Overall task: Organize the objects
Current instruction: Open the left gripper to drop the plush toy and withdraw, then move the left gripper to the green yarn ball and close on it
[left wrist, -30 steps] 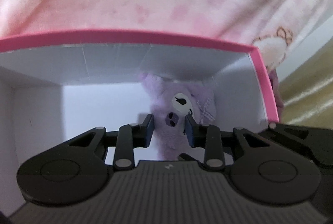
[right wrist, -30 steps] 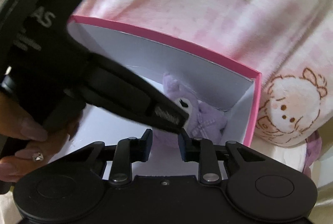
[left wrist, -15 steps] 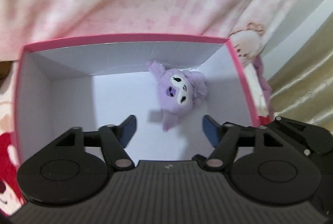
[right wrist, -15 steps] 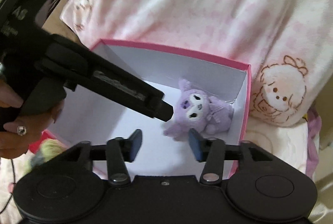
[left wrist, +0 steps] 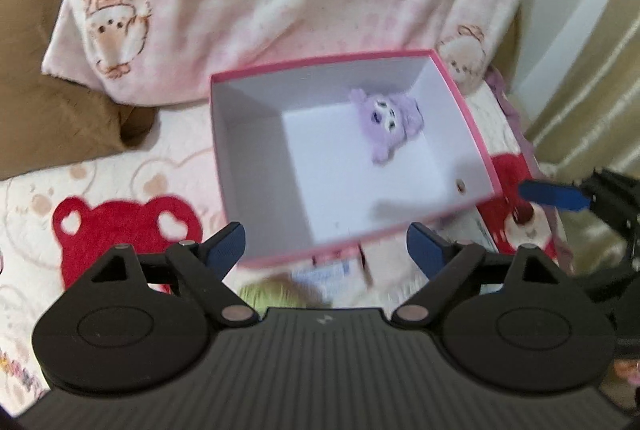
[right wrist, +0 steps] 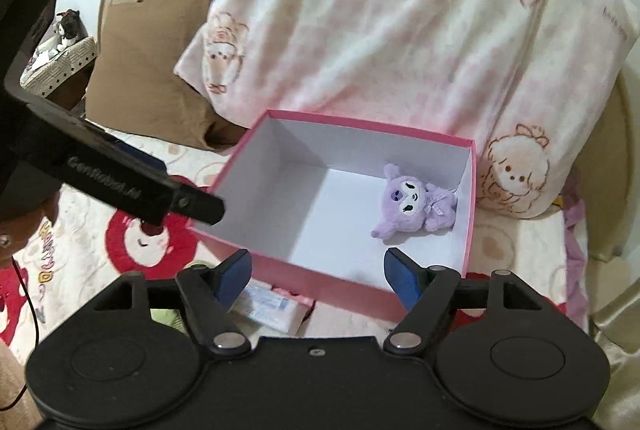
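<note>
A small purple plush toy (right wrist: 414,204) lies on its side in the pink box's (right wrist: 332,280) far right corner.

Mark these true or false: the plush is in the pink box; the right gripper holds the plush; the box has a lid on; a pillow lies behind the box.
1. The plush is in the box: true.
2. The right gripper holds the plush: false; its jaws are opening with nothing between them.
3. The box has a lid on: false; it is open-topped.
4. A pillow lies behind the box: true.
</note>
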Demonstrator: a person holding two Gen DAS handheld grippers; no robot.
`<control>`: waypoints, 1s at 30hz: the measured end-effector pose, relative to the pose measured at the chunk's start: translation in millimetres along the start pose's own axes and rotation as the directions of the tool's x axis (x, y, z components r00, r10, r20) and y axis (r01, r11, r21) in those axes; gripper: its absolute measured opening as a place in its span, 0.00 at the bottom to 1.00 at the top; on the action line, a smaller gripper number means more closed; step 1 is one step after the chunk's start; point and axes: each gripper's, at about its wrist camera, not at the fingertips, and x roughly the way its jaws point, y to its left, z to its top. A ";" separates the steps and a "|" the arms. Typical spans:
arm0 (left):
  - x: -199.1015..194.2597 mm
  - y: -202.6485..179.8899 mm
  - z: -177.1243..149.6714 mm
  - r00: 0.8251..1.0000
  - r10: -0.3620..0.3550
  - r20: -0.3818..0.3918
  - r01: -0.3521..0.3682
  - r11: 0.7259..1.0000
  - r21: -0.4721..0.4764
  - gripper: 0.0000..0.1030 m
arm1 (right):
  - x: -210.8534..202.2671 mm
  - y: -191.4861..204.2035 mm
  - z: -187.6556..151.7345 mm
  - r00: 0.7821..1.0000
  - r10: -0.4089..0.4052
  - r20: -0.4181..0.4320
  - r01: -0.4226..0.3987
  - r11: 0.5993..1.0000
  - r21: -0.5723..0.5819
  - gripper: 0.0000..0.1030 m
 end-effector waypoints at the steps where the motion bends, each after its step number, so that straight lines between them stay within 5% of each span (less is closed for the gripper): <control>1: -7.4 2.3 -4.2 1.000 -0.001 0.000 0.001 1.000 0.002 0.85 | -9.5 5.5 -2.0 1.000 0.012 -0.004 -0.012 1.000 0.002 0.75; 14: -97.9 8.1 -50.7 0.996 -0.089 0.023 0.087 0.993 0.083 0.86 | -60.9 51.8 -23.7 0.982 0.154 -0.109 -0.152 0.988 0.032 0.83; 20: -97.9 12.7 -70.2 0.987 -0.161 0.020 0.159 0.985 0.061 0.86 | -59.1 73.8 -35.3 0.964 0.215 -0.159 -0.211 0.977 0.042 0.84; 26: -94.6 19.5 -86.9 0.987 -0.161 0.023 0.158 0.983 0.091 0.86 | -49.4 93.4 -40.5 0.950 0.253 -0.185 -0.251 0.967 0.032 0.84; 30: -79.1 36.8 -95.6 0.980 -0.195 0.033 0.194 0.980 0.050 0.86 | -28.9 99.5 -44.4 0.913 0.340 -0.225 -0.325 0.940 0.100 0.84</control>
